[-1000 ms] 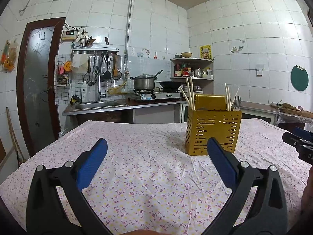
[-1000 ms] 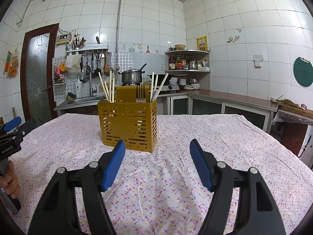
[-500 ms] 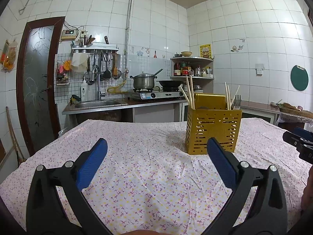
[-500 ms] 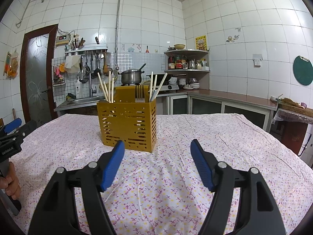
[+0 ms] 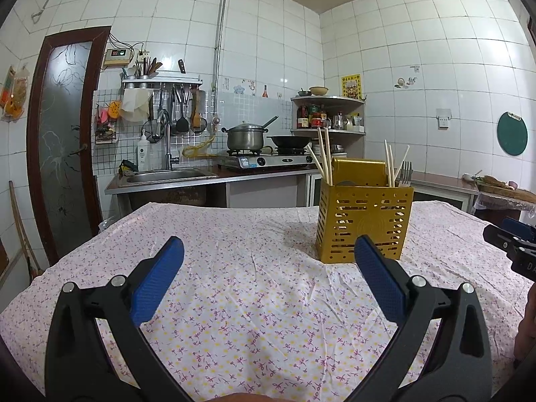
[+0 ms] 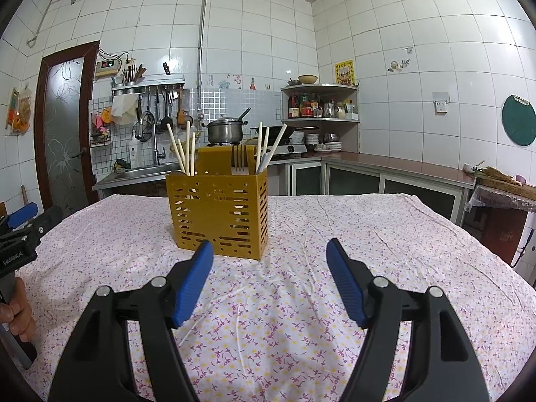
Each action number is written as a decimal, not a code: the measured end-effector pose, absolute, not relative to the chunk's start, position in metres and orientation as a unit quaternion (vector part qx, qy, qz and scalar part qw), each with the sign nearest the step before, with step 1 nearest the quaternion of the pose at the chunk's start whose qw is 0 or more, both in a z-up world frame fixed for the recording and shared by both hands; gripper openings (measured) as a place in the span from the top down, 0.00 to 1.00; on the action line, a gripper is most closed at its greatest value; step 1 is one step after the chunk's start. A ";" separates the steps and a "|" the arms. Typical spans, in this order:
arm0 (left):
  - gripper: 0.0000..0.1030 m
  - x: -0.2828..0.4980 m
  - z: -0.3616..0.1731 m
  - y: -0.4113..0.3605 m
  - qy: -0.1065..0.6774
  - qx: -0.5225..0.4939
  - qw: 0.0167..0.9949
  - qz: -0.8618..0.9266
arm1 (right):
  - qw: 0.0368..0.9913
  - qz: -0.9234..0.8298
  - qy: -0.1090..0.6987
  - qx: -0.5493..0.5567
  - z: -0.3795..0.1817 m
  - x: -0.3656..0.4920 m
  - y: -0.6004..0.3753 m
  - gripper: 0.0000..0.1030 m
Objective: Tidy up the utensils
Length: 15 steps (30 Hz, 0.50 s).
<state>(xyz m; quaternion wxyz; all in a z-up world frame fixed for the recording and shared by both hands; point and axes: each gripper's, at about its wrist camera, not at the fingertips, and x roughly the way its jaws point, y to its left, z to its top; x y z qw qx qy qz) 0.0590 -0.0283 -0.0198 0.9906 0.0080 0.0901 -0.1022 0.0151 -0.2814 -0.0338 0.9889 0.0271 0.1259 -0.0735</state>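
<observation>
Both blue-padded black grippers, left and right, gape empty over the floral tablecloth, while the perforated yellow metal utensil caddy at eleven o'clock already holds pale chopsticks and a steel fork, so sorting looks finished.

left gripper and right gripper both point toward 12 o'clock, jaws spread wide, holding nothing.
</observation>
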 end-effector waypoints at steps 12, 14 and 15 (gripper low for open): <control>0.05 0.059 -0.018 -0.029 0.094 0.007 0.990 -0.103 | 0.988 -0.074 0.129 0.030 -0.035 0.016 -0.279 0.33; 0.05 0.059 -0.018 -0.029 0.095 0.006 0.990 -0.103 | 0.988 -0.074 0.129 0.030 -0.034 0.016 -0.279 0.33; 0.05 0.060 -0.018 -0.028 0.095 0.006 0.990 -0.103 | 0.988 -0.074 0.129 0.031 -0.035 0.016 -0.279 0.33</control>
